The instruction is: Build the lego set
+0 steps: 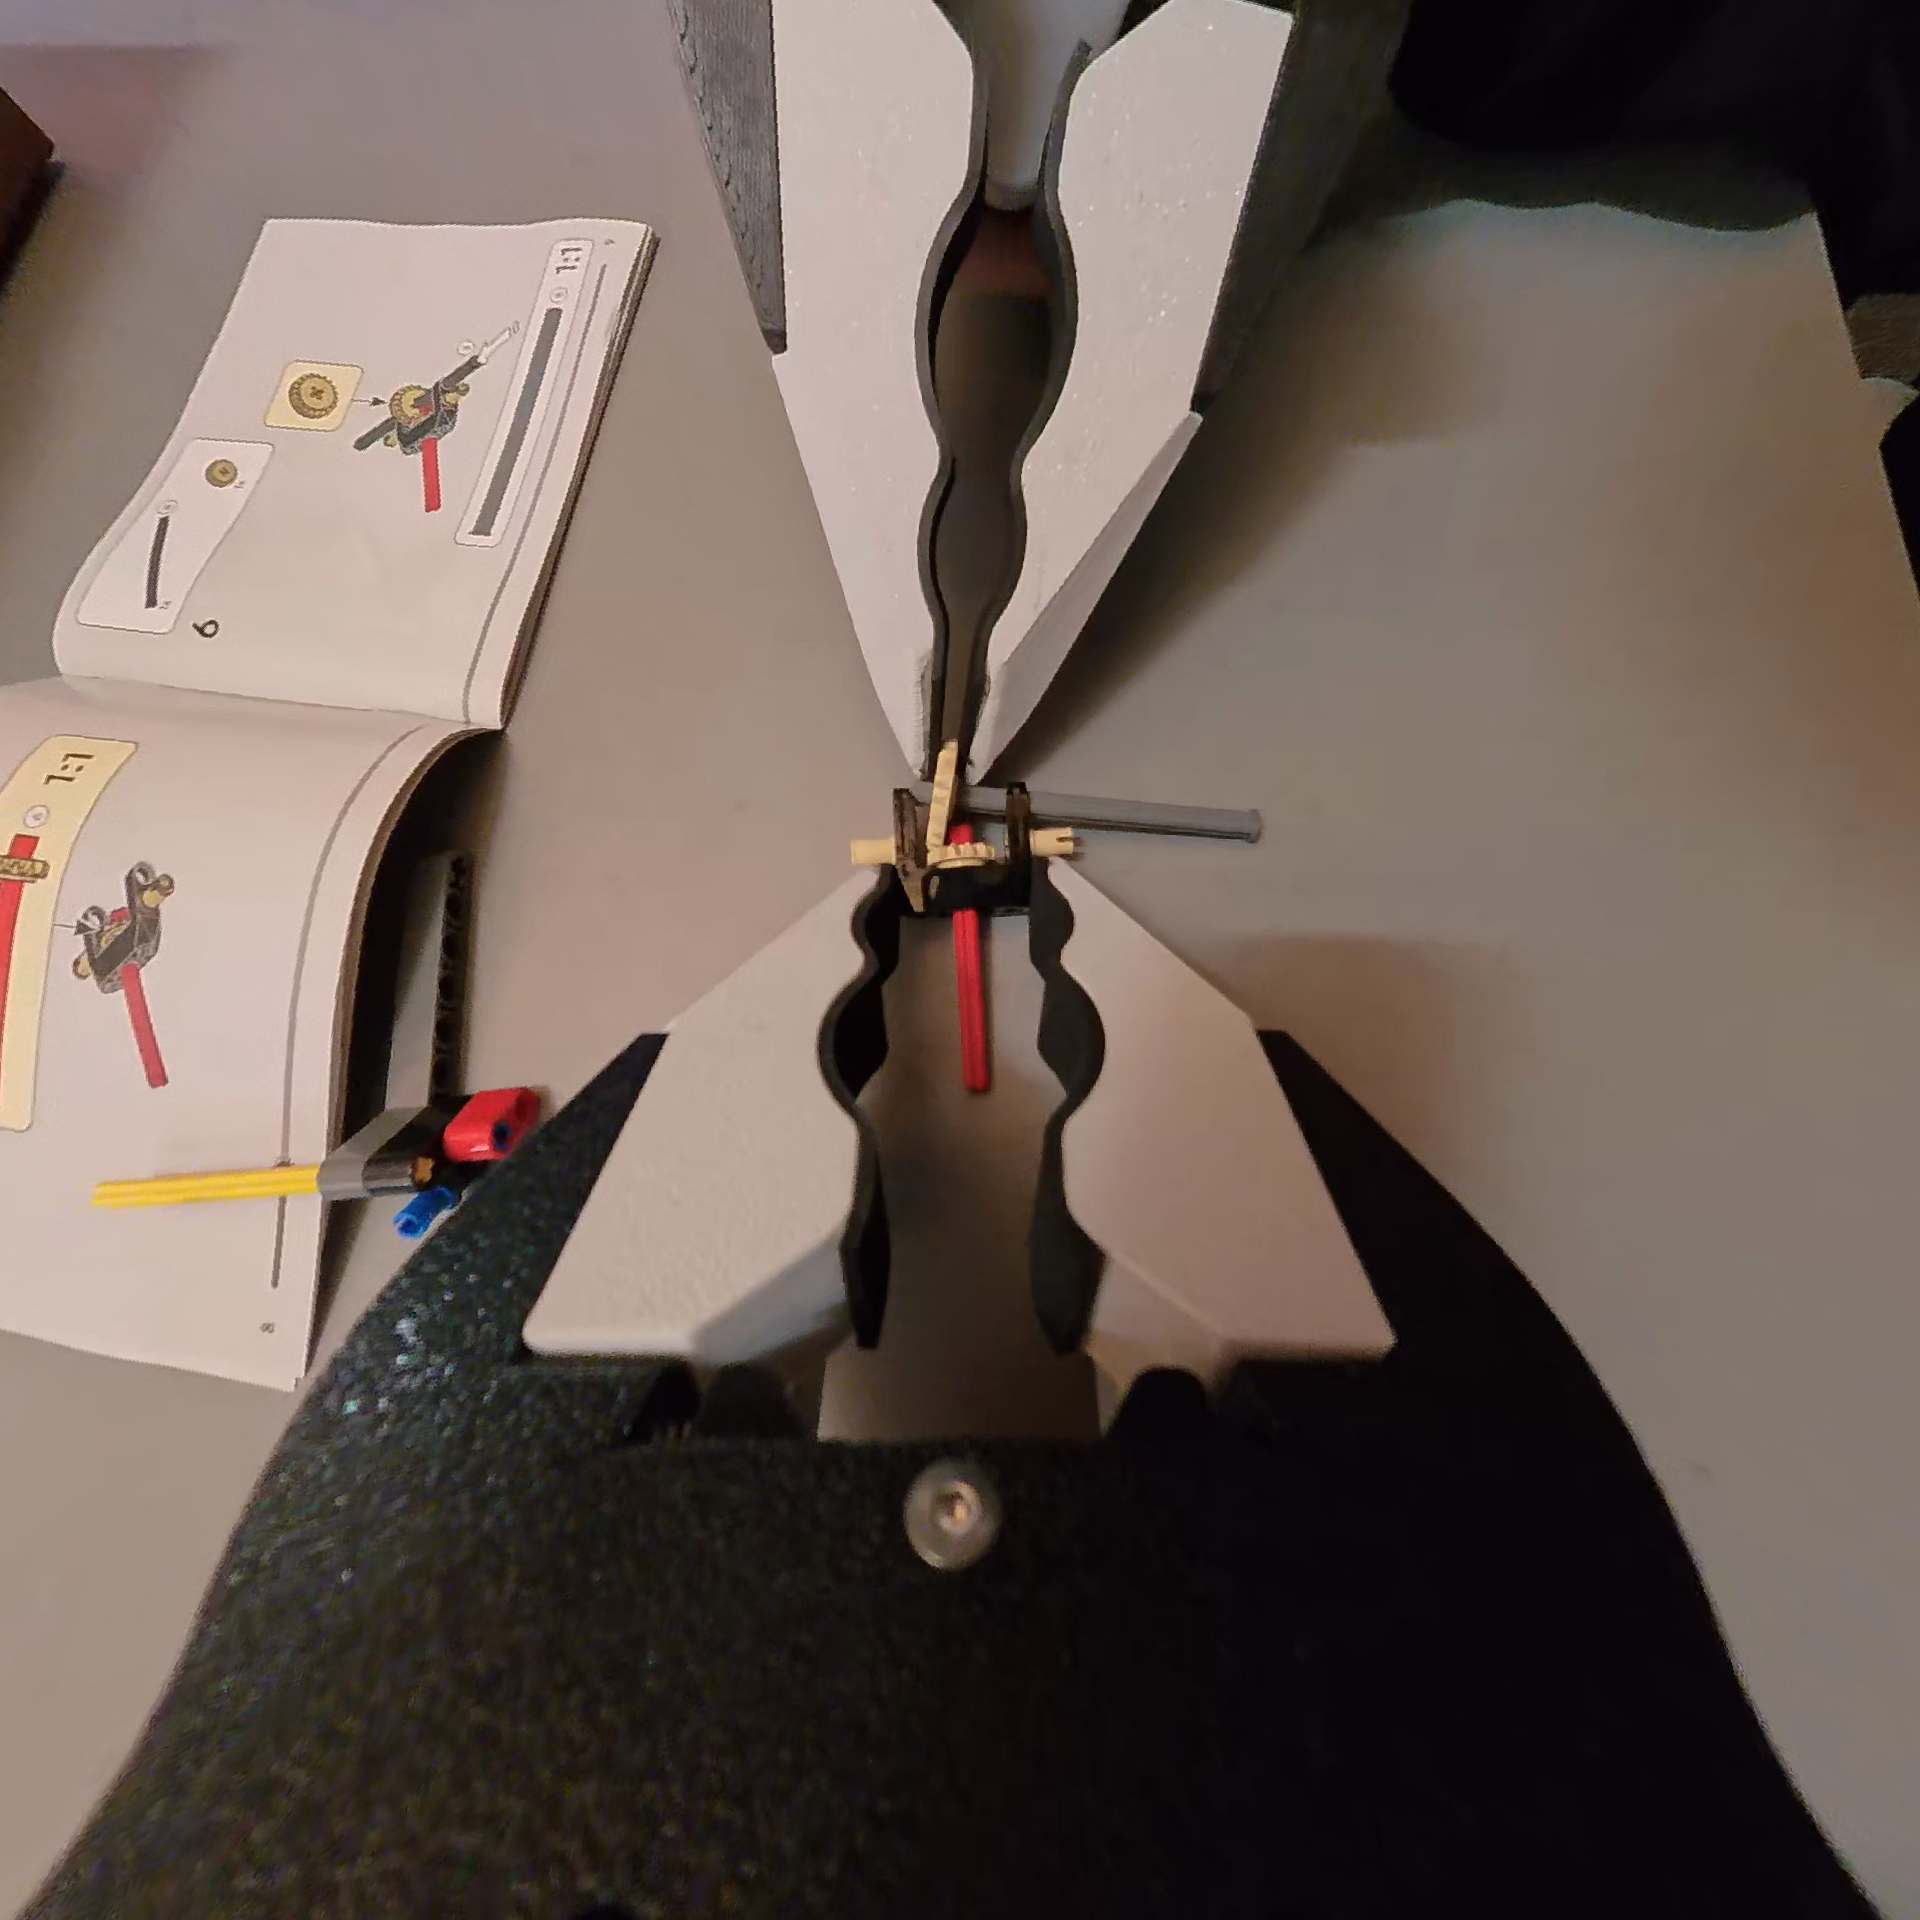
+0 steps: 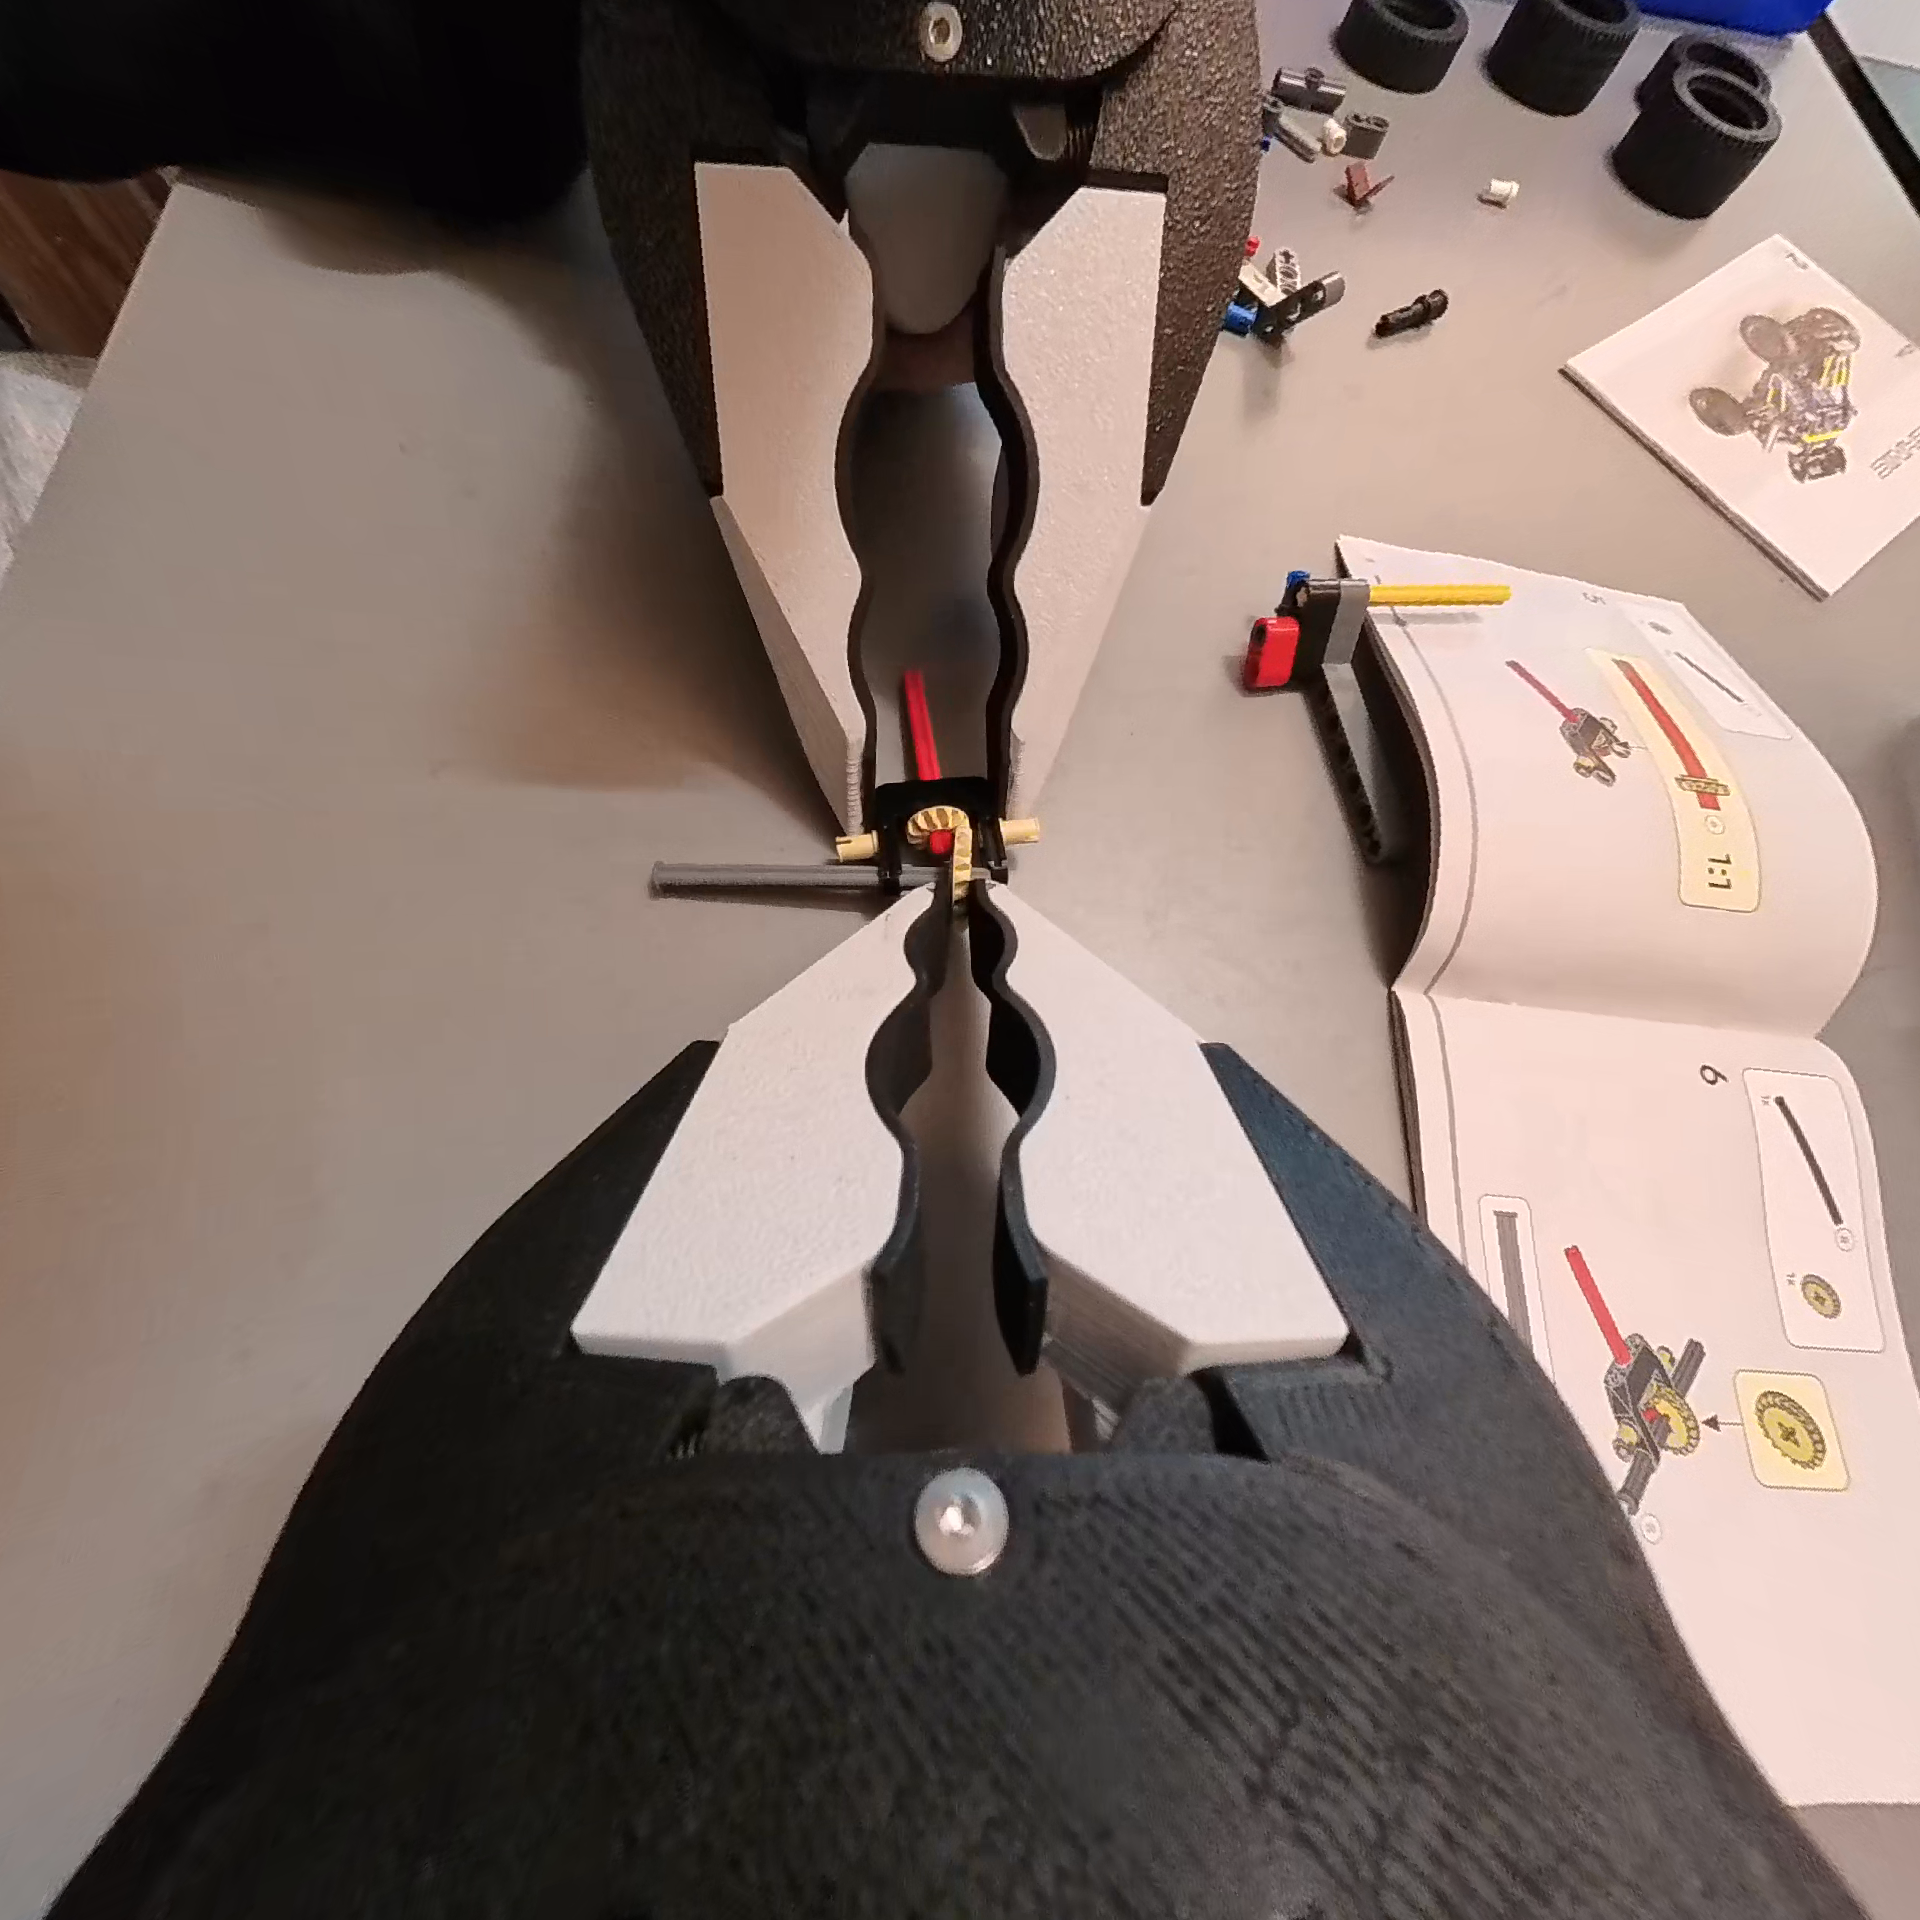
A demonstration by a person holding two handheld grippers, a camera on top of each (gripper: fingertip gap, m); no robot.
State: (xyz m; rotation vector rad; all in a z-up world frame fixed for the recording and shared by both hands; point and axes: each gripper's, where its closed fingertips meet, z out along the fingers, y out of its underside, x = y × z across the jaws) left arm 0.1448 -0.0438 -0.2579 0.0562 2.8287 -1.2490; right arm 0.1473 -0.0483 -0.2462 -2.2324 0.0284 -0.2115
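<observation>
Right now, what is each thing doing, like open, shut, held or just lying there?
Left gripper: shut on the black frame.
Black frame: held, red axle through it.
Red axle: sticks back between the left gripper's fingers.
Right gripper: shut on the tan gear.
Tan gear: pinched upright at the grey axle.
Grey axle: level, through the frame.
Instruction booklet: lying open.
Black tyres: loose on the table.

R gripper pinches tan gear on grey axle; L gripper, opposite, clamps black frame w/ red axle. Manual right, tyres far right.
</observation>
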